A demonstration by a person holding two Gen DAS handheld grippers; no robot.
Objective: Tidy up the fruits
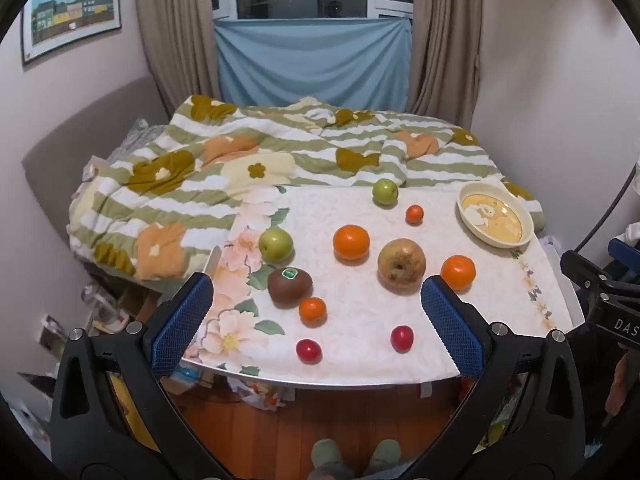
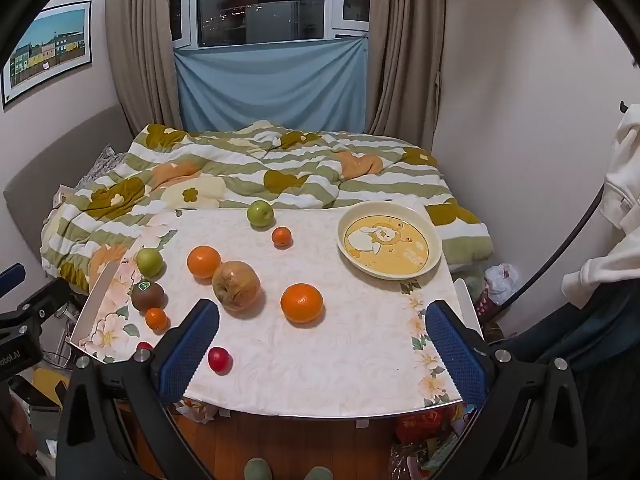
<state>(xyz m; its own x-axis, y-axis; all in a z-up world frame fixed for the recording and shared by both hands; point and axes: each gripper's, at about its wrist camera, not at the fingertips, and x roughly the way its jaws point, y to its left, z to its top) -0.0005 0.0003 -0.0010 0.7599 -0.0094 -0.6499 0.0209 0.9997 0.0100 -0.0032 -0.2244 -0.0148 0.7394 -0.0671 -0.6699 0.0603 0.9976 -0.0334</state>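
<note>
Held wide apart, the blue pads of the left claw (image 1: 316, 316) are seen in the left wrist view above the near edge of the surface (image 1: 360, 364), with nothing gripped between them. Between the pads, lying on the flowered cloth, are found a kiwi (image 1: 289, 284) with a green sticker, a small tangerine (image 1: 313, 311) just beside it, and two red cherry tomatoes (image 1: 309, 351) (image 1: 401, 338) near the front edge. Farther back an orange (image 1: 351, 242), a blemished apple (image 1: 401, 264) and a second orange (image 1: 458, 272) are spread out, apart from one another. Two green apples (image 1: 275, 244) (image 1: 385, 191) and a tiny tangerine (image 1: 414, 214) are placed toward the far side. A cream plate (image 1: 468, 224) with a cartoon print is set at the far right corner, with no fruit on it. A striped quilt (image 1: 192, 200) is bunched on the bed behind.

From the right wrist view, the right claw (image 2: 322, 344) is likewise shown fully spread and holding nothing, hovering over bare cloth. An orange (image 2: 301, 303) lies just beyond the pads, the blemished apple (image 2: 236, 286) to its left, touching or nearly touching another orange (image 2: 203, 261). The plate (image 2: 348, 248) is seen at the far right, well apart from the fruit.
</note>
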